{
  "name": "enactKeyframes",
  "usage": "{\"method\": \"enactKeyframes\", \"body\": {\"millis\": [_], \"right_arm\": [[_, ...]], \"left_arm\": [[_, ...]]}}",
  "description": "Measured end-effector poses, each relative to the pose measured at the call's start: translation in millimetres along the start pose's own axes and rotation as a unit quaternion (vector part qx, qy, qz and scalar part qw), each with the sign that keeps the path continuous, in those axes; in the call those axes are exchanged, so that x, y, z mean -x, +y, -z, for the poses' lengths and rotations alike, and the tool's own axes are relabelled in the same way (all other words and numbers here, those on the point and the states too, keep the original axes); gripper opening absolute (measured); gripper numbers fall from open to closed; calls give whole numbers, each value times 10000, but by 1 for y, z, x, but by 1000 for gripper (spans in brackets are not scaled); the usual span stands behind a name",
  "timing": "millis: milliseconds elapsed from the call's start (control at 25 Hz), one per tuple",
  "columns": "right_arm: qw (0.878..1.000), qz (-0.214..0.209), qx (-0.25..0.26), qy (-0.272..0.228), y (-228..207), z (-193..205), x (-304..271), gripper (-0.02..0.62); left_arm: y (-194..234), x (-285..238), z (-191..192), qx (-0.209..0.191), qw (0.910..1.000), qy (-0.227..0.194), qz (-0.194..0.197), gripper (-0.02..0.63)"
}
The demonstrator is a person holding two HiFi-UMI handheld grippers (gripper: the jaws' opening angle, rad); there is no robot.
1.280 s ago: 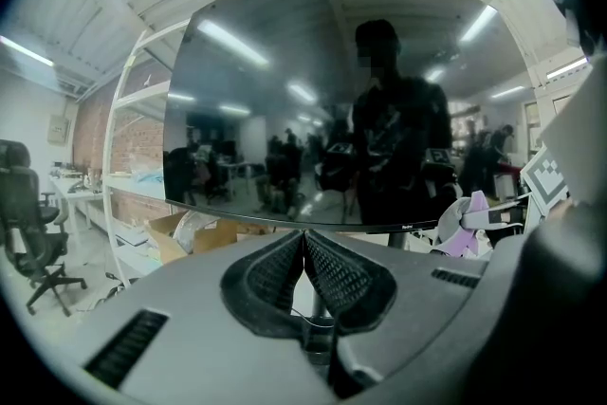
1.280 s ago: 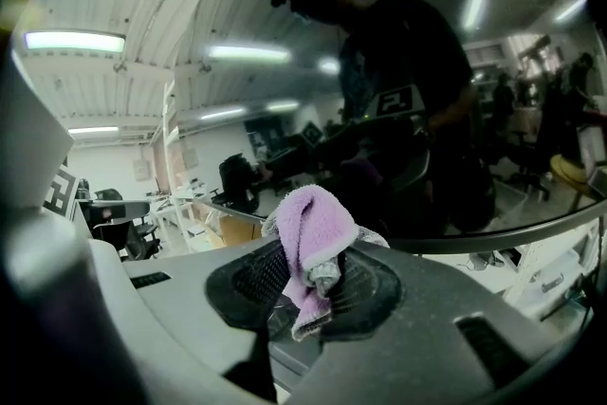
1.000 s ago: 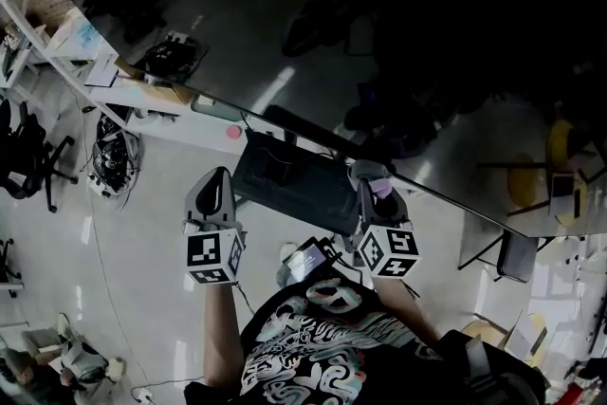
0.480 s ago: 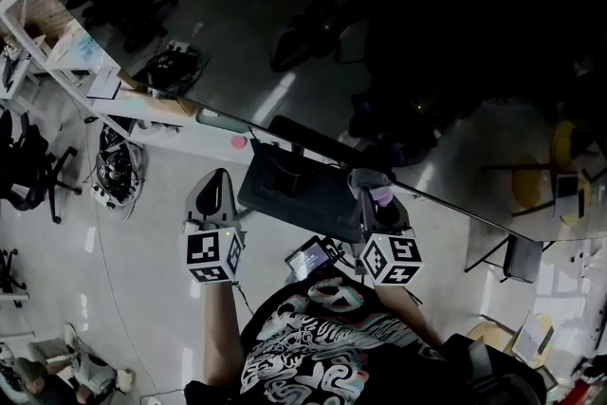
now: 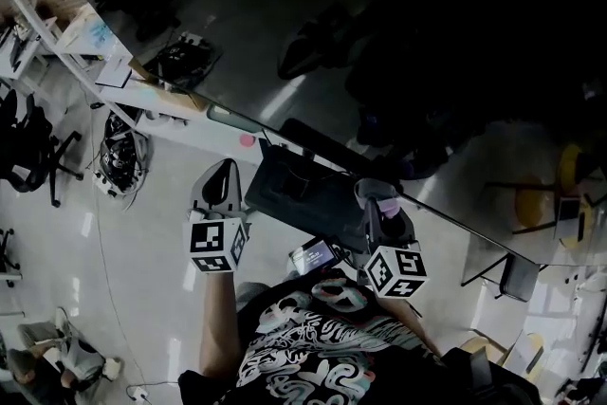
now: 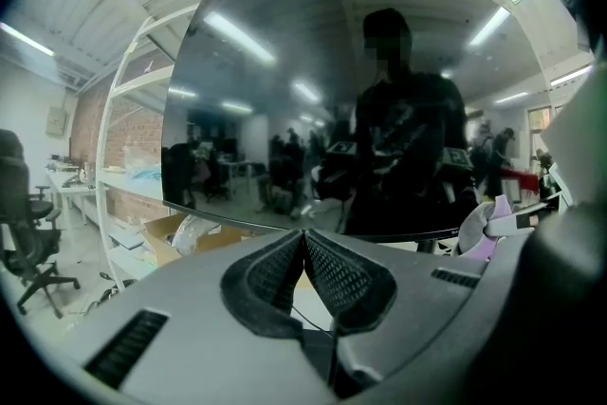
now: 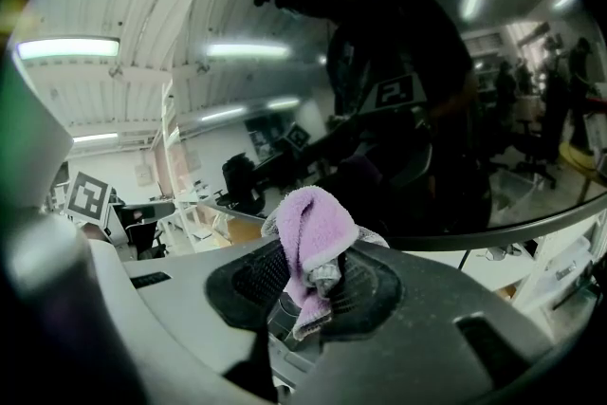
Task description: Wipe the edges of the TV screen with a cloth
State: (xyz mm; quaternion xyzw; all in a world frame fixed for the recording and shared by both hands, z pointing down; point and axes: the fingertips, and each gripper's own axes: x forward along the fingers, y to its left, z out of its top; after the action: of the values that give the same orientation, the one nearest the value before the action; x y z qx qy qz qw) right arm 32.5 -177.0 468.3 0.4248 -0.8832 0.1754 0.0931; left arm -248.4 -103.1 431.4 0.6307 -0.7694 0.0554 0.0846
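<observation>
My right gripper (image 7: pixel 321 285) is clamped on the purple cloth (image 7: pixel 311 228) and holds it close under the TV screen (image 5: pixel 398 52), by the lower edge, placed, I judge, for wiping. My left gripper (image 6: pixel 303 247) hovers alongside with its jaws pressed together, holding nothing.

The TV screen (image 5: pixel 427 33) is viewed steeply from above in the head view. In both gripper views it is faced closely, near its lower edge, which is shared by all three.

The right gripper (image 5: pixel 376 194), with the cloth (image 5: pixel 388 203), has moved a little down and right. The left gripper (image 5: pixel 225 168) shifted slightly right.
</observation>
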Motion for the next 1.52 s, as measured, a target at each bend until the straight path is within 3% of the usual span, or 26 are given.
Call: {"method": "enactKeyframes", "body": {"millis": [680,960,1520], "right_arm": [[9990,350,52,-286,21,-4,-12,110],[9975,663,10,-260,24,-1,-18,110],[9959,878,75,-184,42,-5,-33,110]], "left_arm": [[39,-5,1,8,9999,51,144,17],[52,-13,2,34,9991,39,416,17],[69,-30,-3,-15,9965,87,837,17]]}}
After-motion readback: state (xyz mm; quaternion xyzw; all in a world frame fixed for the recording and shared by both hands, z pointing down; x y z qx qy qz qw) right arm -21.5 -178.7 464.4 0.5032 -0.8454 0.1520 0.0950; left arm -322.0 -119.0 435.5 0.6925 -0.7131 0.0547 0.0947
